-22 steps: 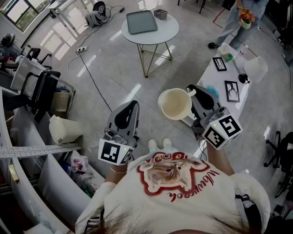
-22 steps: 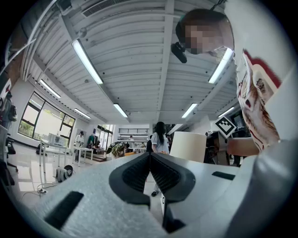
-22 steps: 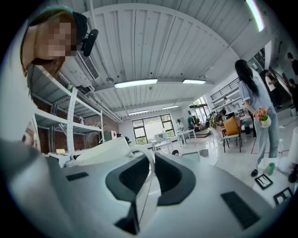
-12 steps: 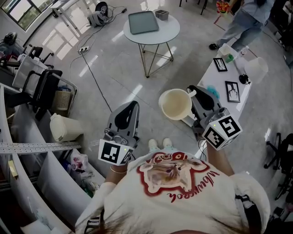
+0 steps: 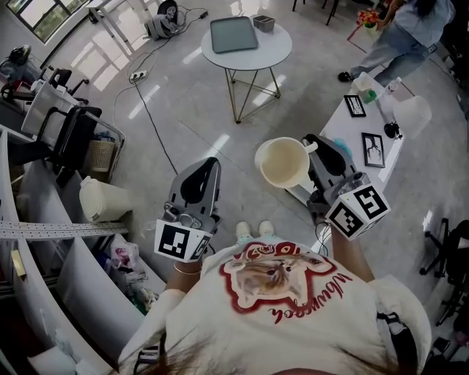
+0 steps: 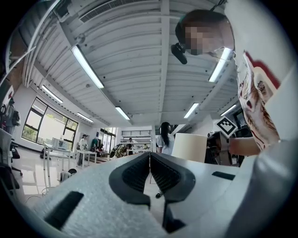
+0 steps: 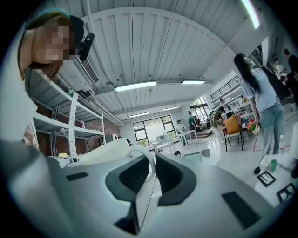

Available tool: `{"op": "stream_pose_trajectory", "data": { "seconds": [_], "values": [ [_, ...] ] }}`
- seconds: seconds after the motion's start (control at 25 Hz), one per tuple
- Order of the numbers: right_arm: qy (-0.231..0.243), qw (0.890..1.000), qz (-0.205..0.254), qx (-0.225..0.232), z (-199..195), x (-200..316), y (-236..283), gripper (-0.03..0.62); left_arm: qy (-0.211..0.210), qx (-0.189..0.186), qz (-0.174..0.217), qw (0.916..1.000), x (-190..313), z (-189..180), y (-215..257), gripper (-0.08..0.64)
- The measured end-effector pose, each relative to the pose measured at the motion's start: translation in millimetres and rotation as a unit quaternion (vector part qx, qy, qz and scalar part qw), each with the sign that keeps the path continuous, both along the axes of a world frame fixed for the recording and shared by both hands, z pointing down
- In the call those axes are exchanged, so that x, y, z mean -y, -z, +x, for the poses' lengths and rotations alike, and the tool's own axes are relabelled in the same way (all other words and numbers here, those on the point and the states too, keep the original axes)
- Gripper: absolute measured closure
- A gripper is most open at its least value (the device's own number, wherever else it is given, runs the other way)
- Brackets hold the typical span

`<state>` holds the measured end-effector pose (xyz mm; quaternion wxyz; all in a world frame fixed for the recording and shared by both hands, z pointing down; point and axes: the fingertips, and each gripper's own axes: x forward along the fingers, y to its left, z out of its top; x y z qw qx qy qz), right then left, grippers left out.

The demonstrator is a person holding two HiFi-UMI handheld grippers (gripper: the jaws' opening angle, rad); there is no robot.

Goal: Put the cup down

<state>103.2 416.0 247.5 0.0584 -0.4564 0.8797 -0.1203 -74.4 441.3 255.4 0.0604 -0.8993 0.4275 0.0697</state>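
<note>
right gripper (image 7: 150,168): jaws pinched on the loop handle of the cream plastic cup (image 5: 281,164), handle caught between the pads, cup body out to the gripper's left. the cup hangs in the air, on no surface, opening up so the head view looks into it. it sits over the grey tiled floor (image 5: 198,124), just beside the near end of the long white table (image 5: 344,121).

left gripper (image 6: 150,160): jaws pressed together, nothing between them. it is in front of the person's left side, apart from the cup, not touching it.

both grippers point away from the person's white t-shirt with a red print (image 5: 278,293).

on the long white table: a black picture frame (image 5: 371,149) lying flat near the middle, a second black frame (image 5: 355,105) toward the far end.

further out: a round white table on thin gold legs (image 5: 282,55), with a grey rectangular tray (image 5: 233,34) across its middle and a small dark box (image 5: 264,23) at its far edge. a person in a light blue top (image 5: 414,22) stands past the far end of the long table.
</note>
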Motion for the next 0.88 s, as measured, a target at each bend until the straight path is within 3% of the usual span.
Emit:
{"op": "stream_pose_trajectory", "data": {
  "seconds": [0.88],
  "values": [
    [0.025, 1.000, 0.006, 0.001, 44, 34, -2, 0.545, 0.028, -0.003, 0.006, 0.9996, 22, 44, -3, 0.545]
  ]
}}
